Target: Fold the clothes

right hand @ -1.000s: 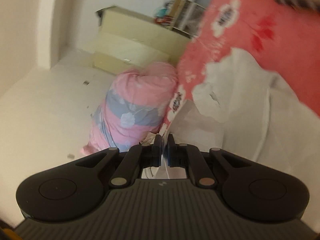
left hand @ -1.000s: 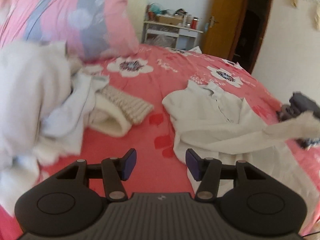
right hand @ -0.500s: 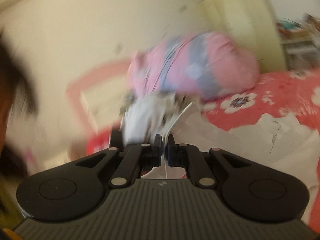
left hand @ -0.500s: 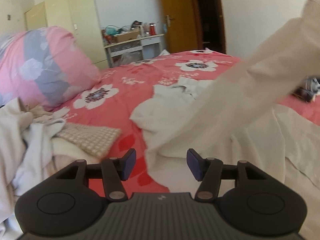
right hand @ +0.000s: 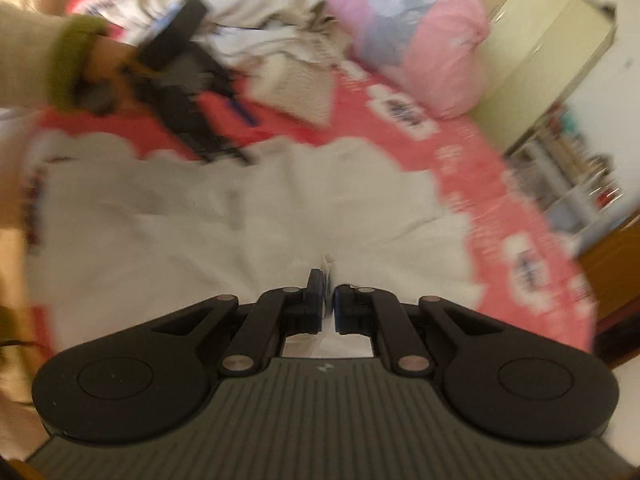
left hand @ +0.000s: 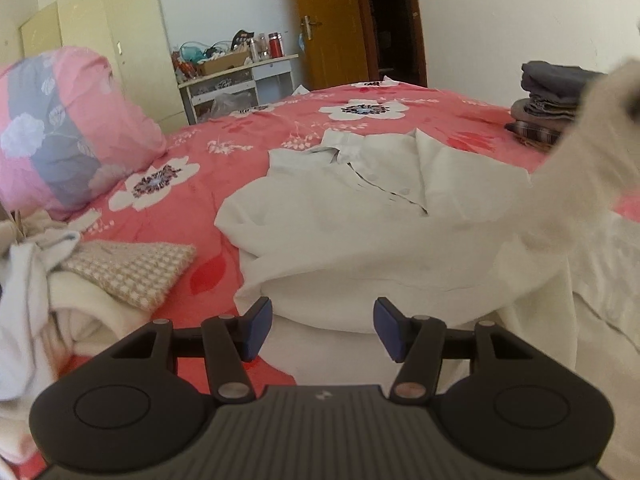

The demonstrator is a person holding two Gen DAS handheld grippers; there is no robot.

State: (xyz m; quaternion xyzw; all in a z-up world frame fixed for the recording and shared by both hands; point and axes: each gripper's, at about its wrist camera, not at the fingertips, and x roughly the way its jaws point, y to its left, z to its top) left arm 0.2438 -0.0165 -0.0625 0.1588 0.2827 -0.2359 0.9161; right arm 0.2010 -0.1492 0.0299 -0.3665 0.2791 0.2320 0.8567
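Observation:
A white collared shirt [left hand: 360, 216] lies spread on the red flowered bedspread [left hand: 248, 136]. My left gripper [left hand: 322, 328] is open and empty, low over the shirt's near edge. One part of the shirt rises off the bed at the right [left hand: 580, 152]. My right gripper [right hand: 329, 304] is shut on a fold of that white shirt [right hand: 240, 216] and holds it above the bed. The right wrist view is blurred; it shows the left gripper [right hand: 188, 92] in the person's hand at the upper left.
A pile of unfolded pale clothes and a knit piece [left hand: 128, 268] lies at the left. A pink and grey pillow [left hand: 68, 128] sits behind it. Folded dark clothes [left hand: 548, 100] are stacked at the far right. A cupboard, cluttered desk and door stand behind the bed.
The right gripper swung around with the shirt fabric and now looks down over the shirt. The left gripper moved right, closer over the shirt's near edge. The lifted fabric shifted to the right.

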